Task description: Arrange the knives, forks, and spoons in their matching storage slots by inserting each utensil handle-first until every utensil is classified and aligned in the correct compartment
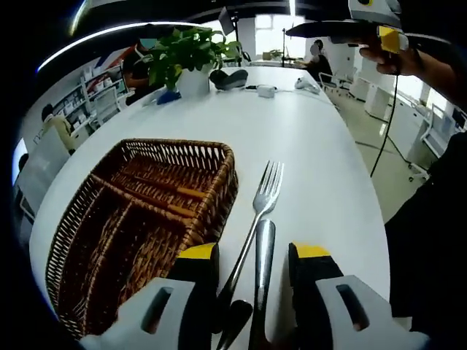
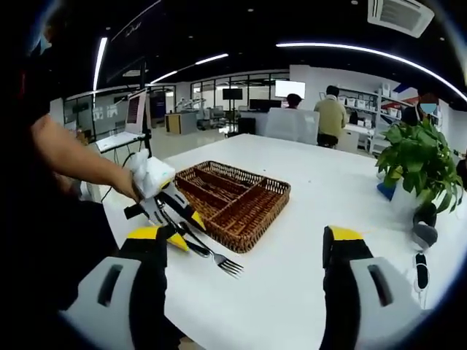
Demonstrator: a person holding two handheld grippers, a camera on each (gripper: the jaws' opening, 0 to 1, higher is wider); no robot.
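A brown wicker basket (image 1: pixel 222 164) (image 2: pixel 259 219) with long slots lies on the white table (image 1: pixel 314 160) (image 2: pixel 314 197). My left gripper (image 1: pixel 254 251) is shut on a steel fork (image 1: pixel 266 186) and a second steel utensil with a rounded end (image 1: pixel 263 240). Both point forward over the table just right of the basket. In the right gripper view a hand holds that left gripper (image 2: pixel 187 230) at the basket's near corner, with the fork (image 2: pixel 222 262) sticking out. My right gripper (image 2: pixel 248 237) is open and empty, and hangs high above the table (image 1: pixel 314 29).
A green plant (image 1: pixel 190 55) (image 2: pixel 423 157) in a white pot stands at the table's far end, with small black and white devices (image 1: pixel 265 90) (image 2: pixel 422 219) nearby. The person's body is at the table edge. People and desks stand in the background.
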